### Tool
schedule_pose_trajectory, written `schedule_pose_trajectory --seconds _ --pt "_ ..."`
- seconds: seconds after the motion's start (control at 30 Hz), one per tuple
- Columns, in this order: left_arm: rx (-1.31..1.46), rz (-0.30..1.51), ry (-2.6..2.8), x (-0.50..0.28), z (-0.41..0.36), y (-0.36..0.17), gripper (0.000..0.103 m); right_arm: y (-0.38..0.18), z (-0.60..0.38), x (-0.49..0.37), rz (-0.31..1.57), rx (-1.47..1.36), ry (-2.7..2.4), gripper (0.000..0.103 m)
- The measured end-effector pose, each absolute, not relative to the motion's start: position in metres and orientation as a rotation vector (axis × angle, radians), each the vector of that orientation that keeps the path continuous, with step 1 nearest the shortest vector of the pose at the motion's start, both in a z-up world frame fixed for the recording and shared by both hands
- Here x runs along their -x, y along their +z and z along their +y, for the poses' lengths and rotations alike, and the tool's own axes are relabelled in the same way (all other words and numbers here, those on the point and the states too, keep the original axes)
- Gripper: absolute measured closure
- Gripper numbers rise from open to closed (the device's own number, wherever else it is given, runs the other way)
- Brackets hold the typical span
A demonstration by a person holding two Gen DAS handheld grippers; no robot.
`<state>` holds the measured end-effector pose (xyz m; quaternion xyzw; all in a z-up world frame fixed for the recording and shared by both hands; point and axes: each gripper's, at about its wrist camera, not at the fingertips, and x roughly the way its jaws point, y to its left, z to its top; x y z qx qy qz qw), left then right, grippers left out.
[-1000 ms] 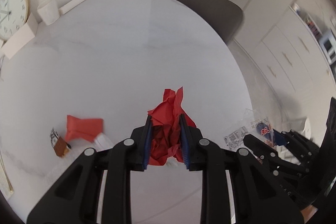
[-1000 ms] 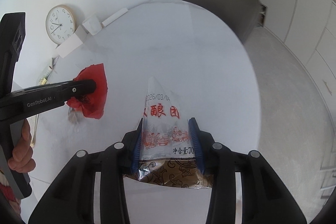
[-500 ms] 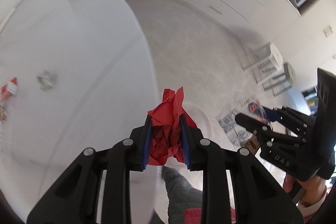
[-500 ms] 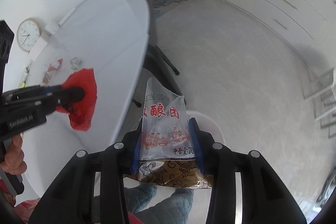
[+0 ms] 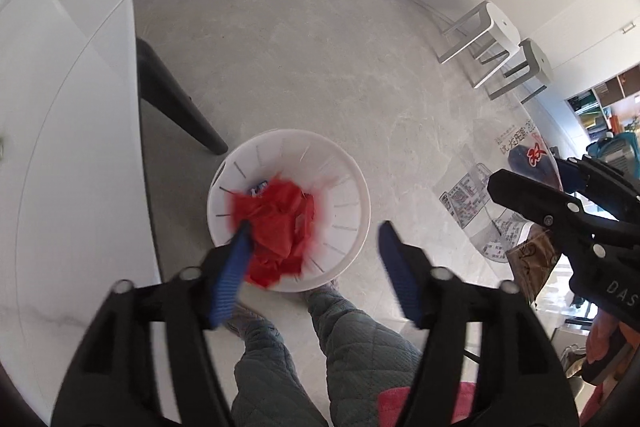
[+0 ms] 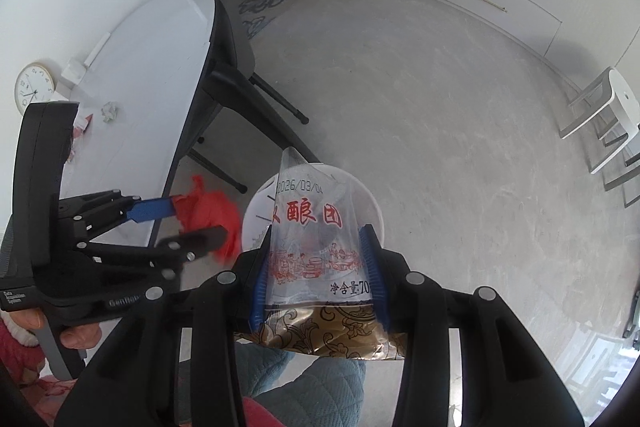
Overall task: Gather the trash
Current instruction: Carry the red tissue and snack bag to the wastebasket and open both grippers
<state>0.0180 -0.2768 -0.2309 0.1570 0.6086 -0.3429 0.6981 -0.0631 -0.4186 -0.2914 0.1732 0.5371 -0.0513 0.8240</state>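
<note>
The left gripper (image 5: 314, 251) has just been opening: its 2 blue-padded jaws now stand wide apart, and the crumpled red paper (image 5: 276, 227) lies against the left pad only, clear of the right one, blurred. In the left wrist view it shows over the open mouth of the white basket (image 5: 352, 187); whether it has reached the inside or is above it cannot be told. In the right wrist view the same red paper (image 6: 208, 215) shows beside the left gripper (image 6: 188, 223), just left of the basket's rim (image 6: 372, 203).

The right gripper (image 6: 318, 271) is clamped narrowly on a clear plastic food bag (image 6: 308, 223); both blue pads press its sides. The bag bears red characters, a printed date and a brown-and-gold patterned lower part, and stands up between the jaws, over the basket as seen from this camera. In the left wrist view the right gripper (image 5: 532, 183) and its bag (image 5: 480, 195) are to the right of the basket.

The basket is round, white, with slotted walls, and stands on the grey floor (image 5: 320, 67) just in front of the person's quilted grey-green legs (image 5: 352, 347). Inside it, a small blue-and-white scrap (image 5: 259, 187) peeks out beside the red paper; the rest of its contents are hidden.

Left of the basket is the white table (image 6: 152, 67) with a dark chair (image 5: 176, 107) tucked beside it. On the table lie a crumpled grey wad (image 6: 110, 111) and a clock (image 6: 35, 93). 2 stools (image 5: 500, 47) stand well apart by the cabinets.
</note>
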Motion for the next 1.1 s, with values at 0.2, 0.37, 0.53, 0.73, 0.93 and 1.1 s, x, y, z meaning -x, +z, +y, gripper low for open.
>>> schedule_pose_trajectory --seconds 0.2,0.37,0.53,0.73,0.93,1.1 --pt "-0.381 1.316 -0.747 -0.014 -0.284 -0.218 0.014 -0.289 -0.43 0.07 1.131 -0.366 -0.094 0.06" --pt "-0.377 1.296 -0.707 -0.02 -0.277 -0.208 0.012 -0.285 -0.431 0.072 1.114 -0.362 -0.09 0.06" --pt "-0.351 1.28 -0.681 -0.025 -0.261 -0.194 0.012 -0.288 -0.428 0.067 1.109 -0.36 -0.078 0.06" --pt "-0.338 1.252 -0.647 -0.025 -0.238 -0.177 0.012 -0.311 -0.419 0.049 1.14 -0.356 -0.036 0.059" --pt "-0.319 1.25 -0.6 -0.025 -0.211 -0.169 0.012 -0.358 -0.401 0.022 1.222 -0.367 0.034 0.058" --pt "-0.293 1.264 -0.56 -0.027 -0.191 -0.169 0.012 -0.385 -0.379 0.01 1.28 -0.319 0.065 0.028"
